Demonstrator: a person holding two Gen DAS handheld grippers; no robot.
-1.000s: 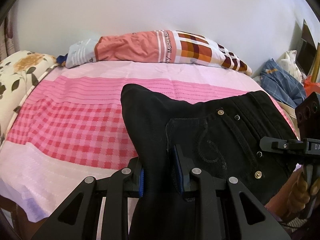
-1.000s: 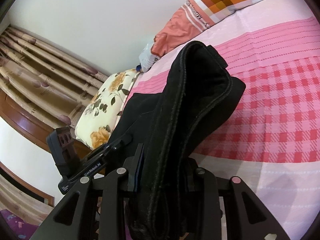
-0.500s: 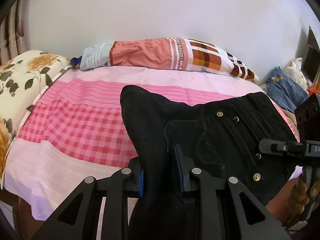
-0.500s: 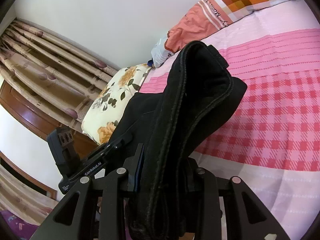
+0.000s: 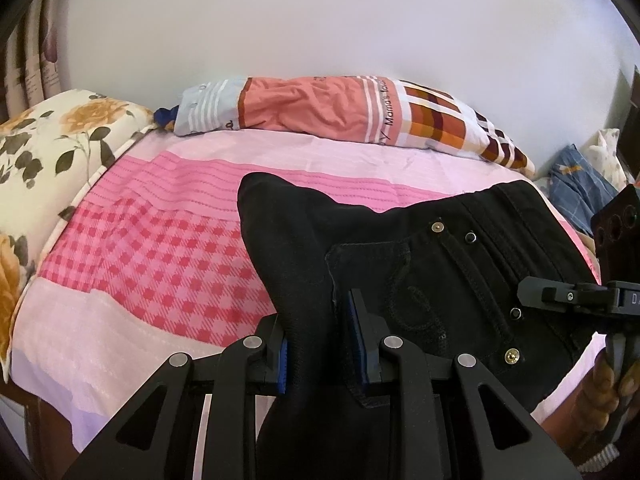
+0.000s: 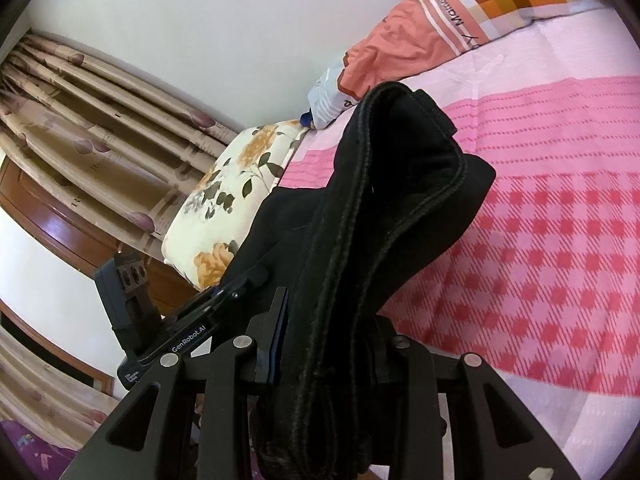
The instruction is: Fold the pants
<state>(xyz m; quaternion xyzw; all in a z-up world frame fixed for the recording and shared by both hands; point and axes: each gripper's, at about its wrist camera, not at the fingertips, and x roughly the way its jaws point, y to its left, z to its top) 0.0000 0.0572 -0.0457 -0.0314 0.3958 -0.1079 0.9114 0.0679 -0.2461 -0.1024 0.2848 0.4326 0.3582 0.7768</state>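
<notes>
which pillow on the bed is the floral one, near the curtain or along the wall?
The cream pillow with orange flowers, at the curtain-side edge of the bed. The long pillow along the wall is salmon with plaid blocks and stripes.

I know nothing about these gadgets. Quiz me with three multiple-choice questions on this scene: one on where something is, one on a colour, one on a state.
1. Where is the floral pillow?
A. at the bed's left edge
B. on the pants
C. on the floor

2. What colour are the pants?
A. blue
B. black
C. white

3. What is the left gripper doing?
A. hanging open
B. gripping the pillow
C. clamped on the pants

Answers: 1 A, it lies beside the pink bedsheet; 2 B, the fabric is dark throughout; 3 C, cloth sits pinched between its blue pads.
</notes>
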